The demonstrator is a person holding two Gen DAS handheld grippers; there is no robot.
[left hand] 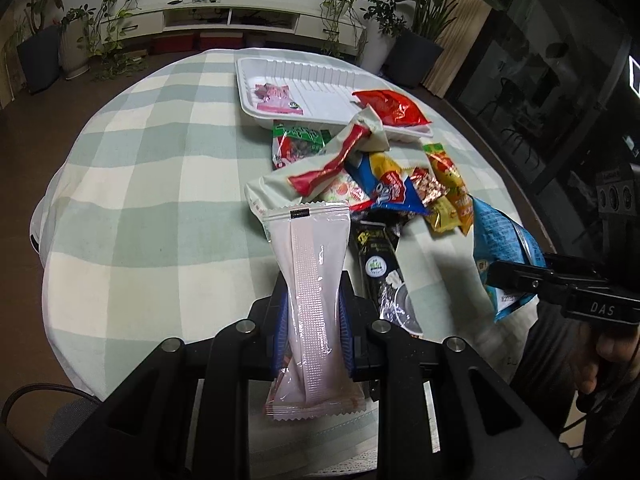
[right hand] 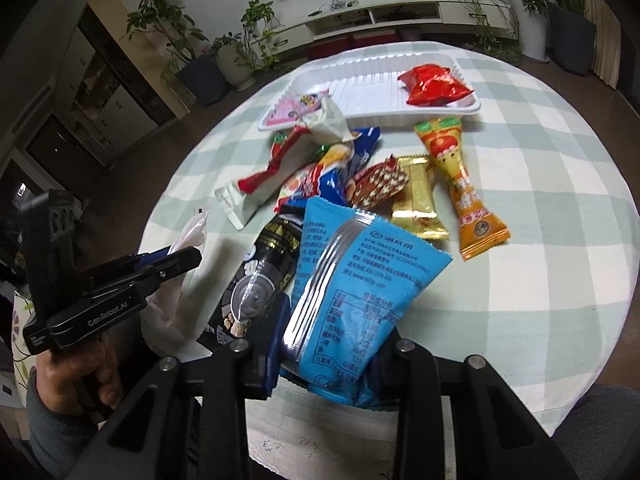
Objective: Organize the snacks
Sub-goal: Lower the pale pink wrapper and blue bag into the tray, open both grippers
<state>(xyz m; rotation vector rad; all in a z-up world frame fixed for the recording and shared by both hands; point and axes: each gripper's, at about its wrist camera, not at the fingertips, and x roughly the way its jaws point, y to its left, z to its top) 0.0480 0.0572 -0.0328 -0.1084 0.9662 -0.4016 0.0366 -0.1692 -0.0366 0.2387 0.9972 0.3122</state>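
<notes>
Potted plants point(left hand: 116, 20) and a low white media cabinet point(left hand: 224, 16) line the far wall behind a round table covered in a pale green-and-white checked cloth point(left hand: 152, 184). Left gripper point(left hand: 312, 320): its jaws are pinching a long pale pink plastic snack packet point(left hand: 308, 300) at the waist, the packet standing up along the fingers above the table. Right gripper point(right hand: 332, 344): its jaws are clamped on the lower part of a light blue foil snack bag point(right hand: 352, 280), printed back facing the camera.

Just beside both held packets lies a black snack packet with a grey swirl picture point(right hand: 256, 280), flat on the cloth. Beyond it is a loose heap of wrappers, among them a long white packet with a red stripe point(left hand: 332, 160), a gold foil bar point(right hand: 416, 200) and an orange twist-end candy packet point(right hand: 460, 184), the last two side by side. Farther off, near the table's far edge, a white ribbed plastic tray point(right hand: 372, 76) holds a crumpled red foil bag point(right hand: 434, 86) at one end and a pink packet point(left hand: 276, 98) at the other.
</notes>
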